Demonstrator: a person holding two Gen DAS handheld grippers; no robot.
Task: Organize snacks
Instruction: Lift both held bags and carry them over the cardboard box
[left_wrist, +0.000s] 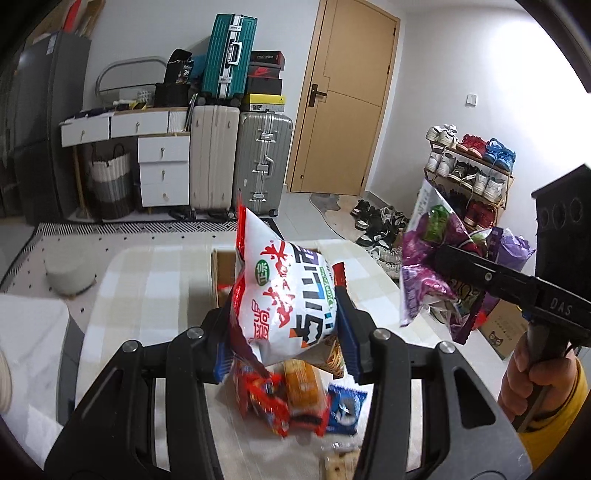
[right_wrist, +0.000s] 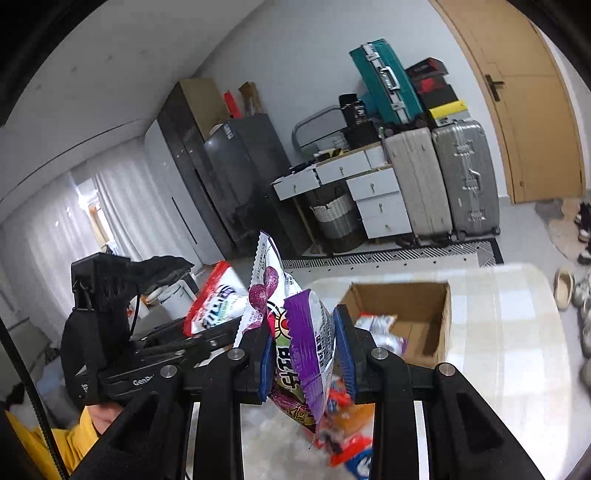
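Note:
My left gripper (left_wrist: 286, 328) is shut on a white and red snack bag (left_wrist: 284, 295) and holds it above the table. My right gripper (right_wrist: 304, 350) is shut on purple snack packets (right_wrist: 306, 343), also lifted; they show at the right of the left wrist view (left_wrist: 432, 273). The white and red bag shows at the left of the right wrist view (right_wrist: 216, 299). An open cardboard box (right_wrist: 424, 295) stands on the checked tablecloth (right_wrist: 509, 332) with a few packets inside. A pile of red, orange and blue snacks (left_wrist: 295, 402) lies on the table below both grippers.
Suitcases (left_wrist: 236, 162), white drawers (left_wrist: 162, 170) and a woven basket (left_wrist: 110, 184) stand against the far wall beside a wooden door (left_wrist: 347, 99). A shoe rack (left_wrist: 469, 173) and loose shoes are to the right. A round stool (left_wrist: 70, 277) sits left of the table.

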